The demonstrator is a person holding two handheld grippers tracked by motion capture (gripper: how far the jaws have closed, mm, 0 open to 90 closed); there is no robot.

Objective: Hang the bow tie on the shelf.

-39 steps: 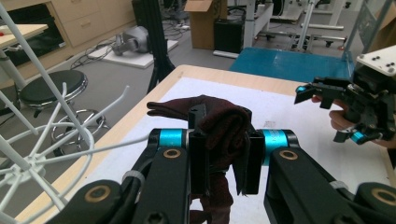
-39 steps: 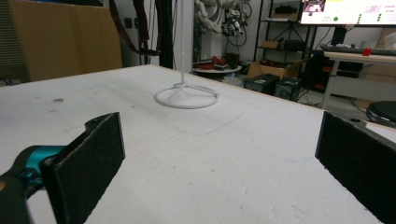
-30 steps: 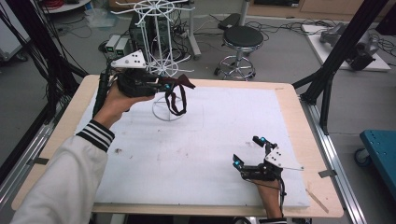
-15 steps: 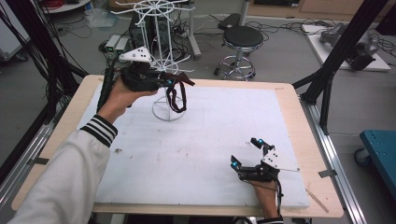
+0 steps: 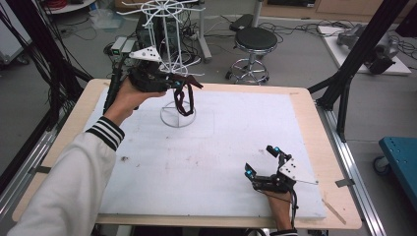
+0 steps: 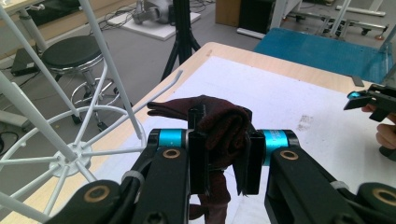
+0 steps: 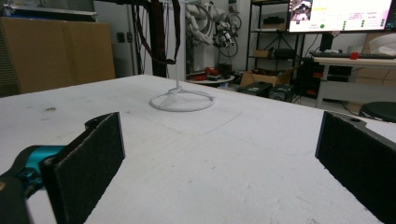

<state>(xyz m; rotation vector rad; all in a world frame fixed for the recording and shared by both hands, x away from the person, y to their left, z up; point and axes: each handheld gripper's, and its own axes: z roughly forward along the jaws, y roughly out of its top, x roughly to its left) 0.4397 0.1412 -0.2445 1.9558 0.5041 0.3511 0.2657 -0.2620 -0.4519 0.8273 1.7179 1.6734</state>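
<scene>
A grey floor strewn with cables (image 5: 295, 27) surrounds the wooden table (image 5: 314, 128). A black round stool (image 5: 253, 39) stands beyond the table's far edge, a blue cart (image 5: 401, 157) off its right edge. Black frame posts (image 5: 361, 49) rise nearby.

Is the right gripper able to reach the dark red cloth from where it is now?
Probably not without moving far: the right gripper rests open at the table's near edge, while the dark red cloth is held up by the left gripper beside the white wire rack.
</scene>
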